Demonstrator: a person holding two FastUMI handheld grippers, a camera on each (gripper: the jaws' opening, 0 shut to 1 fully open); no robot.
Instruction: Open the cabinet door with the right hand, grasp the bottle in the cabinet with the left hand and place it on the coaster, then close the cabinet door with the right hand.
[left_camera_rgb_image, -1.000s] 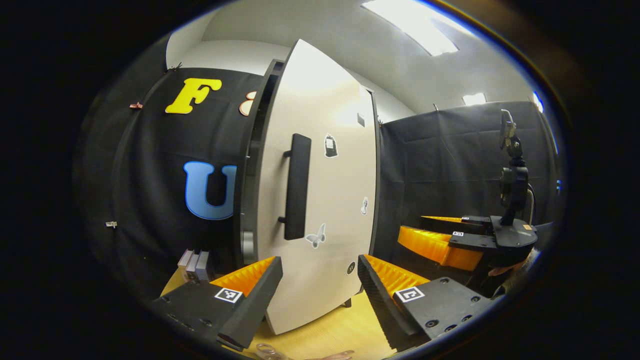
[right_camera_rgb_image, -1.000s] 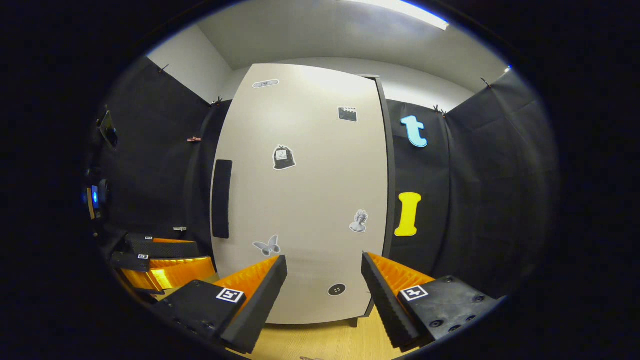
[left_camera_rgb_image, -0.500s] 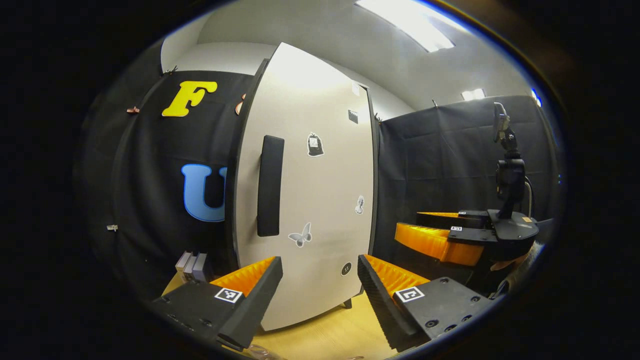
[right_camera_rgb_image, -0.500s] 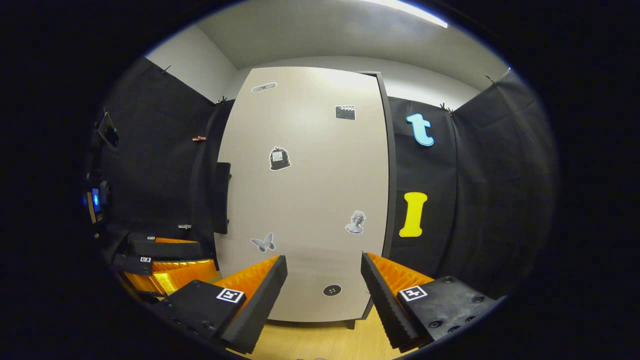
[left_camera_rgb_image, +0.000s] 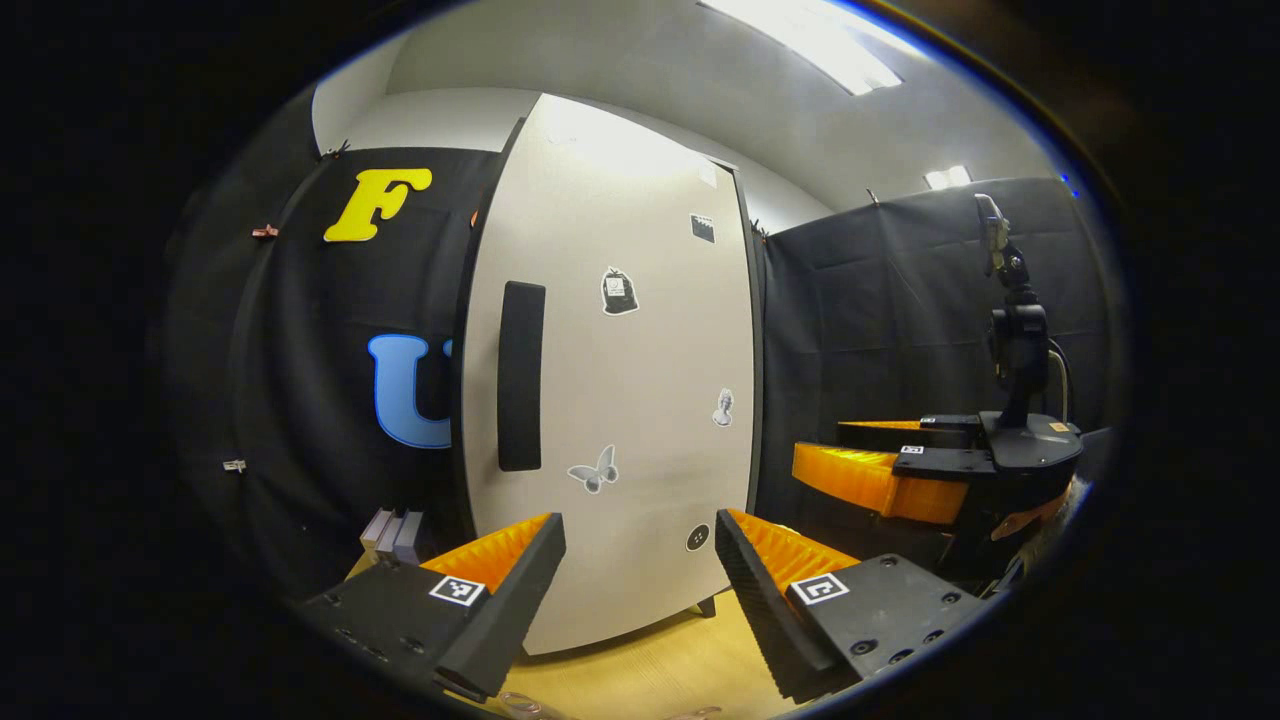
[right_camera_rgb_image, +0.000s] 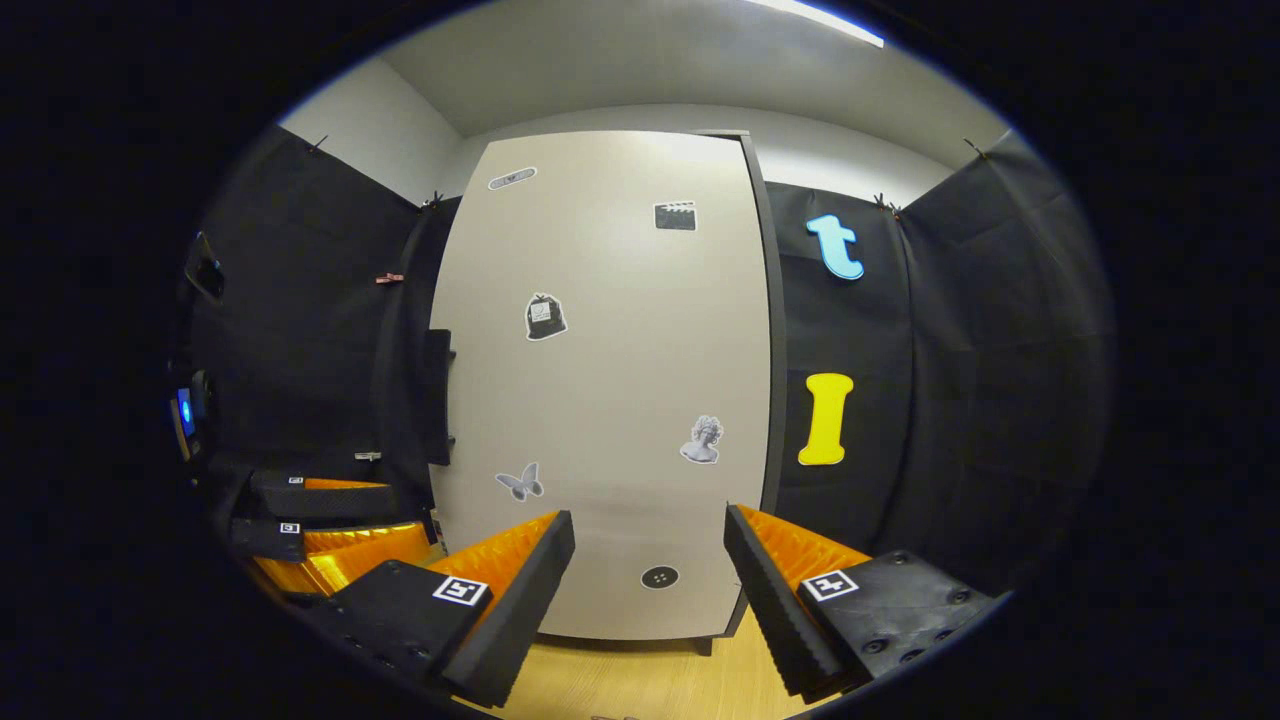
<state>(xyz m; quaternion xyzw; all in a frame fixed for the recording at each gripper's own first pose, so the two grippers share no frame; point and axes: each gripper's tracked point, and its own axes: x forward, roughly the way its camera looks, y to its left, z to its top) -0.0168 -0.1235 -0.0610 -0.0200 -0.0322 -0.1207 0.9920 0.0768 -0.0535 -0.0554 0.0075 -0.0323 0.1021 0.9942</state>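
Note:
The white cabinet door (left_camera_rgb_image: 640, 380) with its black vertical handle (left_camera_rgb_image: 520, 375) stands shut against the dark cabinet frame. My left gripper (left_camera_rgb_image: 640, 522) is open and holds nothing, a short way in front of the door's lower part. My right gripper (right_camera_rgb_image: 650, 518) is also open and faces the same door (right_camera_rgb_image: 610, 380) head-on, apart from it; the handle (right_camera_rgb_image: 437, 395) is seen side-on at the door's left edge. The right gripper (left_camera_rgb_image: 880, 480) shows to the right in the left gripper view. The left gripper (right_camera_rgb_image: 330, 530) shows low on the left in the right gripper view.
The cabinet stands on a wooden tabletop (left_camera_rgb_image: 660, 665). Small grey blocks (left_camera_rgb_image: 395, 535) sit on the table left of the cabinet. A black mount (left_camera_rgb_image: 1015, 330) rises from the right gripper. A device with a blue light (right_camera_rgb_image: 185, 410) hangs at the far left.
The door, ajar a second ago, has swung fully shut. The right gripper has drawn back a little from it; both grippers stay open.

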